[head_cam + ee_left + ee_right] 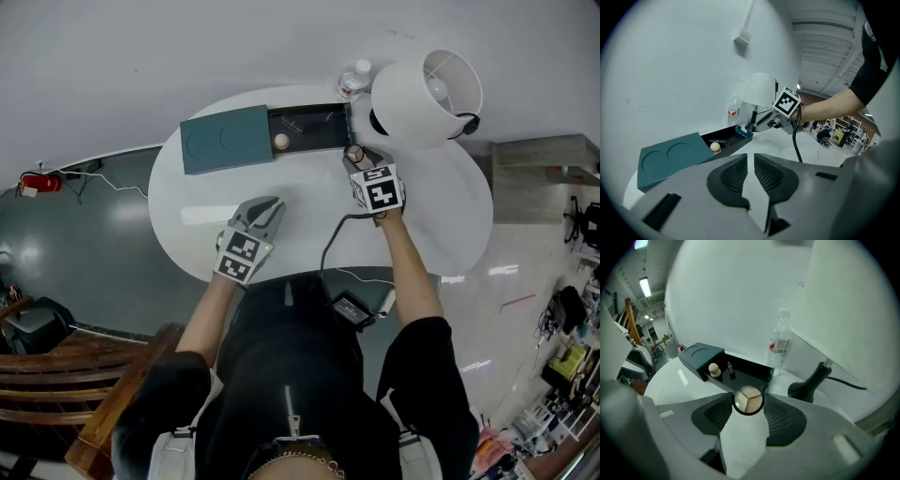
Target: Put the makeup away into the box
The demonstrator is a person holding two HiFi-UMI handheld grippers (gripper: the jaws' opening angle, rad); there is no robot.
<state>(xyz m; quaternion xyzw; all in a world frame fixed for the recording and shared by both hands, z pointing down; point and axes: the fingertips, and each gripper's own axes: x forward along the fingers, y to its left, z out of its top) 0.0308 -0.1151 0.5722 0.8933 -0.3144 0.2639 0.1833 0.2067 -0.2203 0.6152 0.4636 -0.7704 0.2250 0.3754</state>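
Now our right gripper (748, 405) pinches the round compact (748, 399) just before the box's (747, 371) open end, lined up to drop in. Our left gripper (750, 165), jaws pressed together and empty, waits clear of the box.

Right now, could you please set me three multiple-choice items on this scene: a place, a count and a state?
1. Where does the water bottle stand? A) on the floor B) on the table beside the lamp C) on a shelf
2. How many shades does the round compact show? A) one B) three C) six
3. What state are the right tongs in? A) open, empty B) shut on the compact C) shut on the bottle
Answers: B, it stands by the lamp; B, three wedges show; B, the compact sits clamped between them.
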